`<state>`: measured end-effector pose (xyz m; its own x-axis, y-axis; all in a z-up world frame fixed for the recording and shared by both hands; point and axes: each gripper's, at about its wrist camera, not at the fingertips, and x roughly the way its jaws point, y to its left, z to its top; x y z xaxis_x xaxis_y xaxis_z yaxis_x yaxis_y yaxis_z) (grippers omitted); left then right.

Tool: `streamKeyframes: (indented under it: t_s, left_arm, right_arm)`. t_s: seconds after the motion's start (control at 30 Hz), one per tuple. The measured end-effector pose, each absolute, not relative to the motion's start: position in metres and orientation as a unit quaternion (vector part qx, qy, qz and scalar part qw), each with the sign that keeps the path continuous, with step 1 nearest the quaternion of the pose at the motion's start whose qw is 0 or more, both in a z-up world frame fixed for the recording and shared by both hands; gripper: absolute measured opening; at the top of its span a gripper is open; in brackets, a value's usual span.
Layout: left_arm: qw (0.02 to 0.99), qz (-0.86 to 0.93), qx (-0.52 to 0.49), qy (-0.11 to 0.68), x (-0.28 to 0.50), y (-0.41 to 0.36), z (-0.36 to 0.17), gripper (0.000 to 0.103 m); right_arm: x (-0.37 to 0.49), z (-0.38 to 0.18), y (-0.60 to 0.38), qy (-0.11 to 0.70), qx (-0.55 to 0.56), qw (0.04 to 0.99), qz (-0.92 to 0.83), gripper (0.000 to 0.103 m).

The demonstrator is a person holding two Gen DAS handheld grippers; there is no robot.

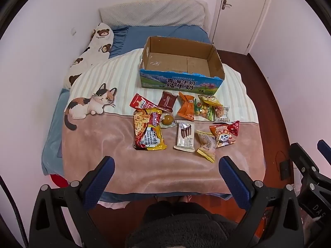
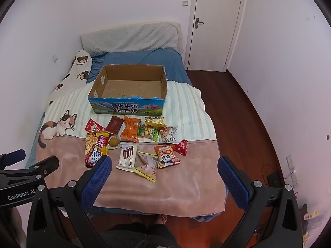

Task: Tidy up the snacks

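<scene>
- Here, both claws hang above the foot of the bed, neither touching anything; the task appears to be at its very start.
- Left claw: jaws spread wide, nothing between them. The snacks lie ahead of it on the blanket, apart from its fingertips.
- Right claw: jaws likewise spread wide and empty. The noodle packet lies just ahead of its left fingertip; the wafer packet and the panda packet lie ahead between the fingers.
- Cardboard box: stands open-topped beyond the snacks, farther from both claws, and looks empty.
- Remaining snacks: an orange packet, a brown packet and a yellow-edged pouch, among others, form a loose cluster in front of the box, some overlapping.
- Step in hand, judged: choosing a first packet.
- Next move, judged: lower one claw over a packet at the near edge of the cluster, close on a single wrapper without catching its neighbour, then carry it forward over the box wall.
</scene>
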<state>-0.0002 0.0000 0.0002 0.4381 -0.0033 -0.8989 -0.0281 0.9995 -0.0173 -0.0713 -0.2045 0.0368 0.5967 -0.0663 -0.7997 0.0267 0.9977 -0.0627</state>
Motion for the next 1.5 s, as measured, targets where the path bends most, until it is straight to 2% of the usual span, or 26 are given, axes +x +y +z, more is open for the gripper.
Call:
streamKeyframes:
  t_s: [1.5]
  left_arm:
    - [0.84,0.0,-0.006,0.542,-0.006,-0.001,-0.002,0.103]
  right_arm:
    - [-0.066,0.025,-0.206,0.476,0.0,0.879,-0.026,0.103]
